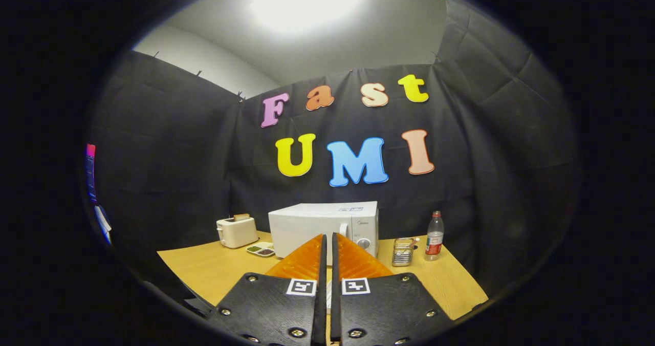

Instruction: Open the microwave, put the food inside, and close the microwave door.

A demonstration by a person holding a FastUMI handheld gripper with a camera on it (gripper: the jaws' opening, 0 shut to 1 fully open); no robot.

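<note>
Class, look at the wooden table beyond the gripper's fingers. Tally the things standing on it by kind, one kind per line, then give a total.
Kitchen appliances: 2 (white box-shaped microwave with its door shut, cream toaster)
Dishes: 1 (small white divided food dish)
Bottles: 1 (clear plastic bottle with red label)
Jars: 1 (glass jar)
Total: 5
The gripper is shut, holding nothing.

Staged kitchen mock-up in a recording booth, not a real kitchen. Black cloth walls point(169, 146) pinned up on three sides, bright ceiling light point(307, 0) overhead. One wooden desk point(215, 269) carrying a microwave point(307, 223), toaster point(236, 231), food dish point(262, 250), glass jar point(403, 252), drink bottle point(434, 236).
</note>
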